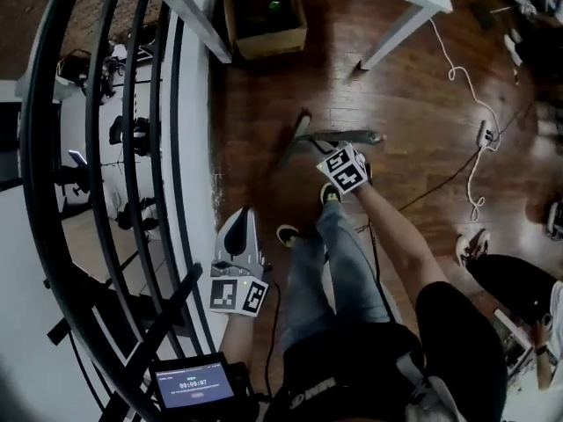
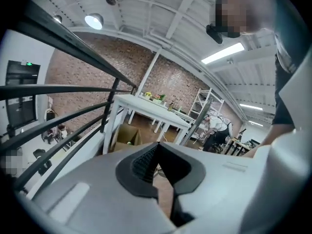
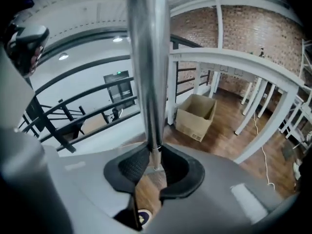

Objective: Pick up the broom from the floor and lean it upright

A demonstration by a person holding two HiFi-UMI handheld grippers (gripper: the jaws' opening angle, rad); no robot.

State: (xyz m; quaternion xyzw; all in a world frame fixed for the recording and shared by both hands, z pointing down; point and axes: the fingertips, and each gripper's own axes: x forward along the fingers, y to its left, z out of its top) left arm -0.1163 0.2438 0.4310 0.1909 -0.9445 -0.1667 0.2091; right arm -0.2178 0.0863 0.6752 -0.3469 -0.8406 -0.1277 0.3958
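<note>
Ribbed R tongs [image 3: 154,164] on smooth metal broom pole [image 3: 146,57]

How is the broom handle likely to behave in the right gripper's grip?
The broom handle looks like smooth, shiny metal, so it may slip or twist in the right gripper. It is long and straight, so it is probably stiff but apt to swing or tip.
</note>
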